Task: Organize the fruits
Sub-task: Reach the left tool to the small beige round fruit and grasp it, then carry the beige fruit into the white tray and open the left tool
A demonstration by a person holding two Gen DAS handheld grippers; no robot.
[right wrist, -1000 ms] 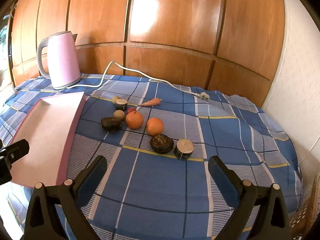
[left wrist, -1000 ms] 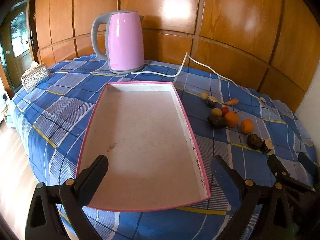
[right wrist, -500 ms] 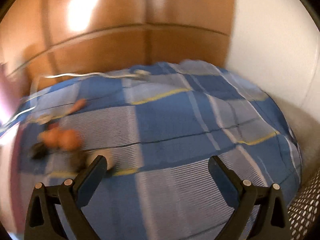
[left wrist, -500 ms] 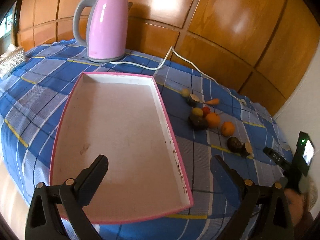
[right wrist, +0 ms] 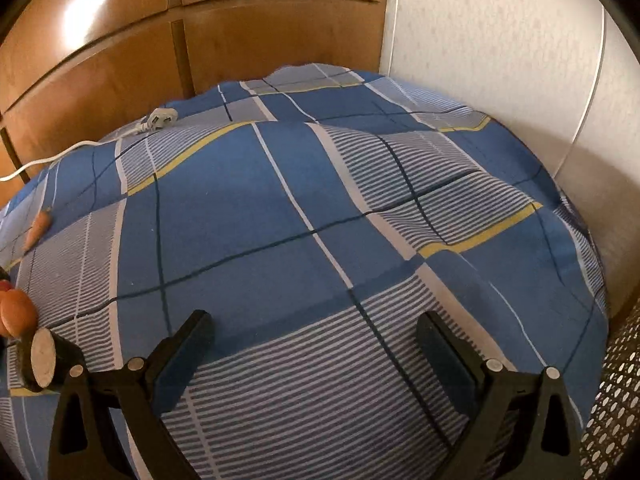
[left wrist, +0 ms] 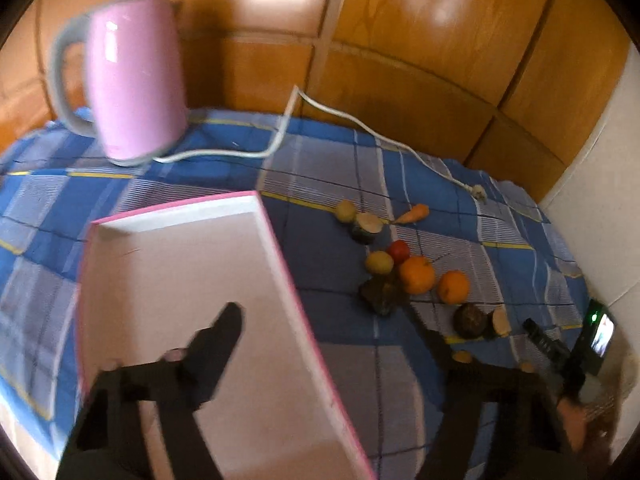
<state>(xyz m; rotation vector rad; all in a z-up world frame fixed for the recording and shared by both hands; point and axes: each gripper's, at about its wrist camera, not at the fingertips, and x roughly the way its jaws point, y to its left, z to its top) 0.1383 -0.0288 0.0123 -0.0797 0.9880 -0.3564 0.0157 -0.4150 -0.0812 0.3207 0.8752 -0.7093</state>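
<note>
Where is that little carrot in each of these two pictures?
Left wrist view: the carrot lies right of centre on the blue cloth, beyond the oranges, near the cord's plug.
Right wrist view: the carrot sits at the far left edge, partly cut off.
Shared landmark: the white plug.

Glossy wood panelling (left wrist: 400, 40), perhaps wallpapered white wall (right wrist: 480, 40)

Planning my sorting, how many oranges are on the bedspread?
2. One orange beside the red fruit; second orange right of it, near the dark fruit. None seems hidden.
</note>
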